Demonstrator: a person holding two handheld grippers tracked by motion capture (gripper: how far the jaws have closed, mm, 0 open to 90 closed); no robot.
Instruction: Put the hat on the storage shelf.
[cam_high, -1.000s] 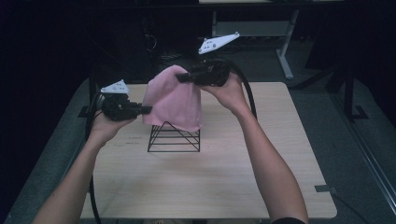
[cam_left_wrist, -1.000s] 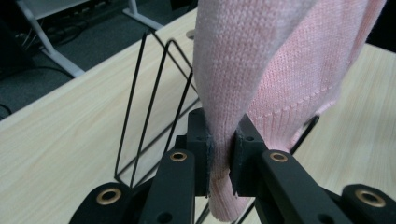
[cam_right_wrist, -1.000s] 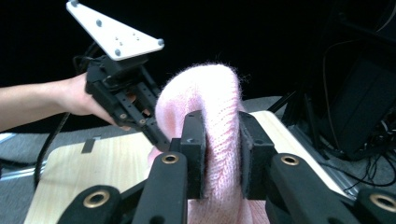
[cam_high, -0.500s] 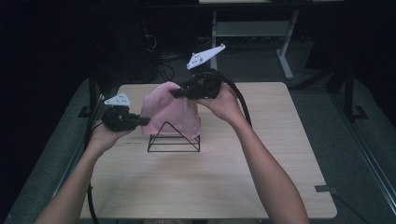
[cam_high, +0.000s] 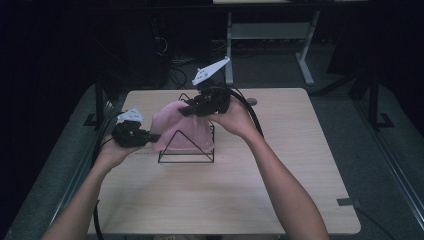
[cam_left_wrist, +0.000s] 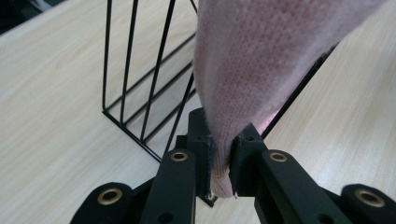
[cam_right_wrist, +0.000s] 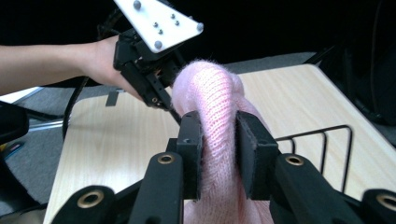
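A pink knitted cloth (cam_high: 181, 129) lies draped over a black wire rack (cam_high: 186, 161) standing on the wooden table. My left gripper (cam_high: 154, 136) is shut on the cloth's lower left edge, low beside the rack. In the left gripper view the cloth (cam_left_wrist: 261, 56) runs up from between the pads (cam_left_wrist: 201, 149), with the rack's wires (cam_left_wrist: 135, 70) behind it. My right gripper (cam_high: 185, 111) is shut on a thick fold at the cloth's top, above the rack. In the right gripper view that fold (cam_right_wrist: 210, 93) bulges between the pads (cam_right_wrist: 191, 140), and the left gripper (cam_right_wrist: 166, 102) holds the far end.
The light wooden table (cam_high: 250, 200) has bare room in front of and to the right of the rack. A small dark round thing (cam_high: 251, 101) lies near the back edge. Behind the table stand a white desk frame (cam_high: 305, 60) and floor cables (cam_high: 175, 75).
Both grippers have come down with the cloth. The right one has also shifted left, and the cloth now sits lower over the rack, with the rack's front triangle showing in front of it.
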